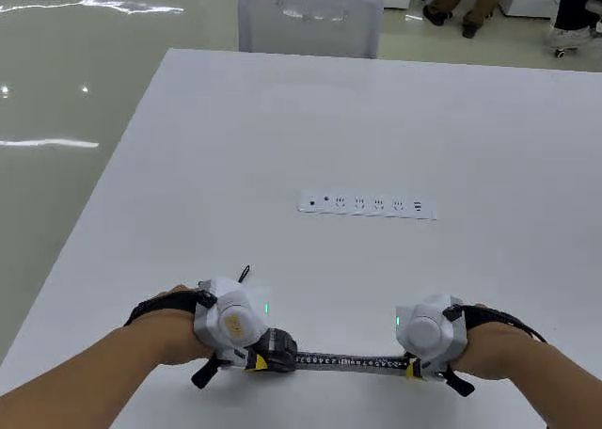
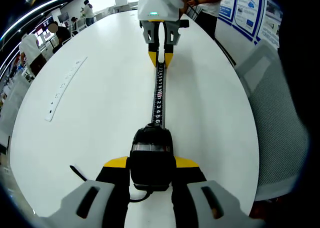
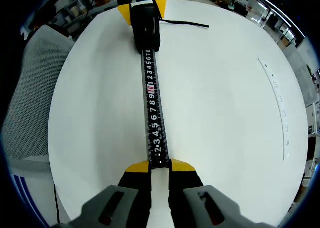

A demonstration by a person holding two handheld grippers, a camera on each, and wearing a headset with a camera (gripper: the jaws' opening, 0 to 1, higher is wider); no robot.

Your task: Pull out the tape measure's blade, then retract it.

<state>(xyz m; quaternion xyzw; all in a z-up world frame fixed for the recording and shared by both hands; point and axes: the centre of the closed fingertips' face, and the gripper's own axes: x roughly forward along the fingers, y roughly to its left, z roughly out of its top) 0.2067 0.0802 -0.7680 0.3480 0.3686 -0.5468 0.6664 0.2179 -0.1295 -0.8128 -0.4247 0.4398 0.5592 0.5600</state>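
With the white, yellow-tipped left gripper, clamps the chunky black plastic tape measure case by both flanks, just inside the near edge of the broad white desk and toward its left edge. With the matching right gripper, pinches the tip of the narrow grey steel blade printed with black numerals, jaws closed on its end, likewise by the near edge and well apart from the case. Between the two, spans the blade straight and flat along that near edge, low over the desk top or lying on it; cannot tell which. Seen from the right gripper view, runs the scale unbroken from the jaws up to the mouth of the case. By that reading, puts the pull-out as done or close to done, a good run of blade being exposed; cannot tell whether more is meant to come out. Leaves the retraction entirely ahead: calls for easing the tip back toward the case under control, not letting it snap. Just beyond the case, shows a thin black strap trailing on the desk. Farther out, near the middle of the desk, shows a long white power strip, well clear of the work. At the far edge, shows a grey plastic chair, and past it the legs of people on the glossy floor.
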